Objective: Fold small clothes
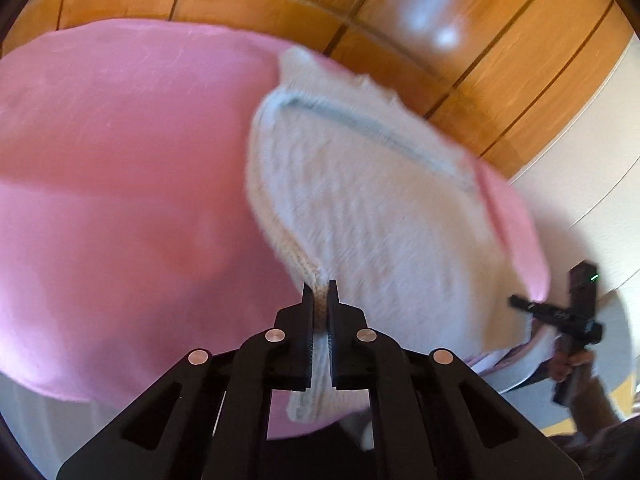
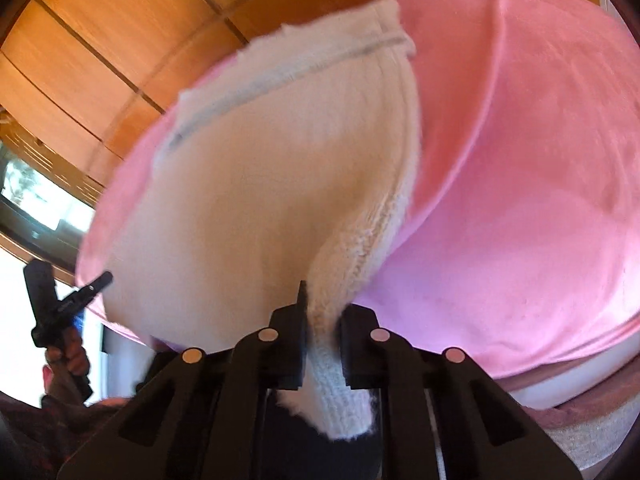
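On the pink cover (image 1: 120,152), near its edge closest to the person, a white knit garment (image 1: 360,200) is lying with its far end stretching away from both grippers toward the wooden wall (image 1: 440,20). The left gripper (image 1: 320,312) is pinching one ribbed near corner between nearly closed jaws. The right gripper (image 2: 322,320) is pinching the other near corner, a thick ribbed strip running back through its jaws. Each hand is holding its own corner, so neither is nearer. The garment's long axis is running straight ahead of the jaws, so the likely fold is carrying the near edge forward over the far end, where a grey stripe (image 2: 224,108) is crossing.
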Demonstrator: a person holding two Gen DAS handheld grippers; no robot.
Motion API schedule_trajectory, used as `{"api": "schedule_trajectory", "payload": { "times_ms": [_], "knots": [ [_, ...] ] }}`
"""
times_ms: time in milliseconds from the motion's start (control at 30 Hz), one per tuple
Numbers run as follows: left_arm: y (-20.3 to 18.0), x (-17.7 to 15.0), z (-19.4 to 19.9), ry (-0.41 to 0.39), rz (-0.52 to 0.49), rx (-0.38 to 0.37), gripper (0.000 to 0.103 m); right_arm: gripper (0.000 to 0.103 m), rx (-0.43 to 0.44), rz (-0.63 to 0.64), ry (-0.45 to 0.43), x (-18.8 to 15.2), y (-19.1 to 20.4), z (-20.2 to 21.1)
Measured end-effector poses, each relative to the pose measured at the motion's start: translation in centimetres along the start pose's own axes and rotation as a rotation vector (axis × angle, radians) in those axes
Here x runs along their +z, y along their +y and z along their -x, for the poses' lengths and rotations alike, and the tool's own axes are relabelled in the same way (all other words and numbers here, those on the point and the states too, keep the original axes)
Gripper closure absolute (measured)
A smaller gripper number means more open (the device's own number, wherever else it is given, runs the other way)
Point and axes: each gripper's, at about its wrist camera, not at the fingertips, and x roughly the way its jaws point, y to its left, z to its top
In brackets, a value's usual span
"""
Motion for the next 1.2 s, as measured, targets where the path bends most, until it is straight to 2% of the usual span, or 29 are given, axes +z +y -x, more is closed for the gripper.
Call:
{"api": "schedule_trajectory", "payload": {
  "times_ms": [100,200,300,333,367,400,467,500,567,633,733,833,867,967,1000,1067,1100,1133,1200],
  "knots": [
    [0.1,2.5,0.1,-0.041,0.038,-0.068,0.098,0.091,0.008,-0.013,0.015,1.1,-0.2,-0.4],
    [-0.6,4.4,-0.7,-0.047,0.014,-0.073,0.098,0.091,-0.13,0.138,0.091,0.9,1.1,-0.8],
    [-1.0,4.7,-1.8,-0.017,-0.009,-0.067,0.098,0.09,-0.158,0.128,0.138,0.3,0.2,-0.7],
    [-1.0,4.7,-2.1,-0.008,-0.013,-0.064,0.098,0.082,-0.155,0.117,0.163,0.0,-0.1,-0.6],
    [-1.1,4.5,-2.2,0.0,-0.024,-0.053,0.098,0.062,-0.169,0.117,0.177,-0.2,-0.4,-0.2],
    [-1.0,4.2,-2.4,0.01,-0.033,-0.035,0.098,0.055,-0.187,0.129,0.163,-0.2,-0.5,0.5],
    [-0.5,3.8,-2.7,0.029,-0.025,-0.027,0.098,0.055,-0.184,0.121,0.107,0.2,-0.8,2.4],
    [-0.2,3.6,-2.7,0.036,-0.019,-0.019,0.098,0.054,-0.159,0.093,0.052,0.9,-1.0,3.5],
    [0.2,3.2,-2.8,0.041,-0.012,-0.008,0.098,0.043,-0.127,0.08,-0.041,2.1,-1.1,4.3],
    [0.5,2.8,-2.7,0.043,-0.003,0.003,0.098,0.043,-0.119,0.091,-0.077,3.2,-1.0,3.2],
    [0.7,2.3,-2.5,0.044,0.011,0.007,0.098,0.043,-0.1,0.057,-0.076,5.1,-1.7,-0.1],
    [0.8,1.8,-2.4,0.05,0.012,0.023,0.098,0.045,-0.118,0.052,0.006,5.0,-3.2,-2.4],
    [0.9,1.6,-2.2,0.049,0.009,0.029,0.098,0.045,-0.118,0.066,-0.004,4.6,-3.2,-2.3],
    [1.4,1.0,-1.9,0.057,0.019,0.03,0.098,0.047,-0.027,0.041,0.076,2.3,-3.0,-1.3],
    [1.5,0.9,-2.0,0.062,0.026,0.03,0.098,0.048,0.0,0.064,0.137,0.7,-2.4,-1.2],
    [1.9,0.6,-2.2,0.075,0.044,0.026,0.098,0.064,0.024,0.089,0.221,-1.7,-1.4,-1.7],
    [2.0,0.4,-2.2,0.08,0.053,0.024,0.098,0.083,0.024,0.099,0.235,-2.4,-1.0,-2.0],
    [2.1,0.4,-2.2,0.084,0.062,0.016,0.098,0.095,0.023,0.107,0.238,-3.0,-0.6,-2.3],
    [2.2,0.8,-1.8,0.082,0.078,-0.009,0.098,0.095,0.044,0.102,0.213,-2.7,0.3,-2.3]
  ]
}}
